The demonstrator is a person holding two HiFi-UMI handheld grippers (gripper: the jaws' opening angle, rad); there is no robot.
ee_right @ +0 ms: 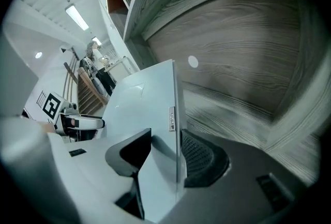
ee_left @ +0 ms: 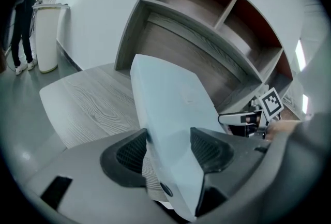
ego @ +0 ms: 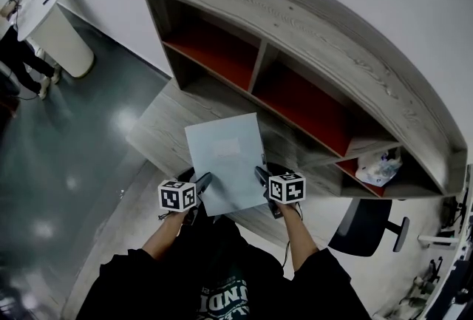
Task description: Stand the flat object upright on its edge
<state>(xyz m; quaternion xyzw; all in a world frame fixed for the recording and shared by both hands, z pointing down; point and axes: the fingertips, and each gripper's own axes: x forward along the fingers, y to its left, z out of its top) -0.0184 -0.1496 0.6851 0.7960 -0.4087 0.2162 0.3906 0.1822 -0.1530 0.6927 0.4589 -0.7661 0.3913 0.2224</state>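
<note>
The flat object [ego: 224, 156] is a pale blue, thin, stiff sheet. It is held tilted above the wood-grain table [ego: 159, 134], its far edge toward the shelf. My left gripper [ego: 203, 182] grips its near left corner and my right gripper [ego: 260, 176] its near right corner. In the left gripper view the sheet [ee_left: 170, 93] runs between the two pads of the left gripper [ee_left: 168, 148], which press on it. The right gripper view shows the sheet [ee_right: 139, 99] edge-on between the jaws of the right gripper [ee_right: 163, 153], with the right pad against its edge.
A wooden shelf unit [ego: 310, 38] with red back panels stands behind the table; a crumpled plastic bag [ego: 378, 167] lies in its lower right compartment. A black office chair [ego: 362, 226] is at the right. A white round stand [ego: 52, 23] and a person's legs [ego: 22, 63] are far left.
</note>
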